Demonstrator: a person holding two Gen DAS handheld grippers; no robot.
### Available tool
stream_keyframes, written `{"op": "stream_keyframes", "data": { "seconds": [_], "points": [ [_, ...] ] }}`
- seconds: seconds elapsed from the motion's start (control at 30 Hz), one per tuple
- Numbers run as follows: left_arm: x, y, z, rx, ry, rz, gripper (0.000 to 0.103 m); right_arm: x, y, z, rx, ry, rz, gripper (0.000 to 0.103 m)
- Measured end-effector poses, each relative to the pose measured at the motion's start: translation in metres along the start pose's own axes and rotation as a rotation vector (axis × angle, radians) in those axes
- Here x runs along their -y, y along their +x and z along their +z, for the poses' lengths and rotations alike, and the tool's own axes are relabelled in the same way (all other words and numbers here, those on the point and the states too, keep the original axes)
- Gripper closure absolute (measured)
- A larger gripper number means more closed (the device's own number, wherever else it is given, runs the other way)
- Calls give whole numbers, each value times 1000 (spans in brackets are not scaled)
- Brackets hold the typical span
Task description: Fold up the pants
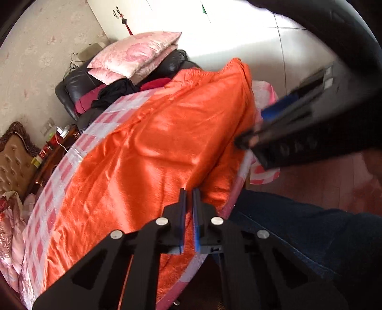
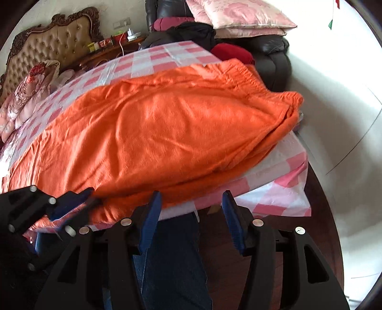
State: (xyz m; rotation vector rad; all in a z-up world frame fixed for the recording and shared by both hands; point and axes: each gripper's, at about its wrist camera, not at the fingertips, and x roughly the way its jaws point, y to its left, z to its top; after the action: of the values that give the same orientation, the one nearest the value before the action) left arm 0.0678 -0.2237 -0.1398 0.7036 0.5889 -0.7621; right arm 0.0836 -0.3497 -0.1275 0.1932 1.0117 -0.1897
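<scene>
Orange fleece pants (image 1: 152, 147) lie spread over a table with a pink-and-white checked cloth (image 1: 71, 162); the elastic waistband (image 2: 257, 78) is at the far right in the right wrist view. My left gripper (image 1: 189, 193) is shut on the near edge of the pants (image 2: 167, 133); it also shows at lower left in the right wrist view (image 2: 71, 202). My right gripper (image 2: 191, 198) is open and empty, just off the table's near edge below the pants. It appears blurred at right in the left wrist view (image 1: 248, 138).
Pink pillows (image 2: 238, 16) lie on a dark leather sofa (image 2: 272, 54) with dark and red clothes behind the table. A tufted headboard (image 2: 47, 45) and cluttered nightstand (image 2: 114, 45) stand at far left. The person's jeans-clad legs (image 2: 167, 262) are against the table's front edge.
</scene>
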Motion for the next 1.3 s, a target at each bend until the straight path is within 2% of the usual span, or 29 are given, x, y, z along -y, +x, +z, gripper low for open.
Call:
{"op": "stream_keyframes", "data": {
  "seconds": [0.1, 0.2, 0.33, 0.43, 0.6, 0.73, 0.8, 0.83, 0.87, 0.9, 0.93, 1.0, 1.1, 1.17, 1.2, 1.3],
  "points": [
    [-2, -16, 8, 42, 3, 0, 101, 3, 5, -4, 8, 8, 0, 48],
    [-4, -35, 14, 75, -4, -34, 101, 8, 7, -4, 3, 28, 19, 46],
    [10, -20, 4, 5, 53, -68, 101, 14, 8, -4, -2, 65, 50, 45],
    [14, -15, -1, -11, 42, -78, 101, 27, 7, -8, -15, 132, 87, 45],
    [15, -14, -3, -9, 43, -79, 101, 48, -20, -4, 69, 156, 21, 45],
    [13, -13, -5, -13, 4, -112, 93, 19, -34, 26, 155, 30, 56, 42],
    [8, -19, -6, -16, -32, -139, 91, 0, -22, 33, 112, -59, 23, 43],
    [3, -26, -8, -17, -58, -149, 91, -9, -9, 34, 75, -111, -38, 43],
    [-4, -32, -11, -19, -92, -148, 91, -10, -4, 32, 56, -126, -61, 43],
    [-19, -46, -19, -20, -165, -130, 91, -10, 4, 29, 17, -142, -74, 43],
    [-30, -55, -25, -24, -222, -116, 91, -8, 5, 25, 22, -146, -69, 43],
    [-52, -77, -51, -62, -322, -36, 91, -7, 3, 23, 26, -167, -78, 44],
    [-62, -95, -88, -151, -345, 71, 91, -7, 3, 22, 19, -174, -89, 43],
    [-66, -98, -104, -200, -343, 109, 91, -11, 2, 26, 14, -169, -118, 43],
    [-67, -98, -109, -214, -345, 114, 91, -15, -4, 29, 34, -169, -144, 43],
    [-69, -96, -118, -230, -329, 144, 91, -39, -21, 36, 111, -239, -106, 43]
  ]
}}
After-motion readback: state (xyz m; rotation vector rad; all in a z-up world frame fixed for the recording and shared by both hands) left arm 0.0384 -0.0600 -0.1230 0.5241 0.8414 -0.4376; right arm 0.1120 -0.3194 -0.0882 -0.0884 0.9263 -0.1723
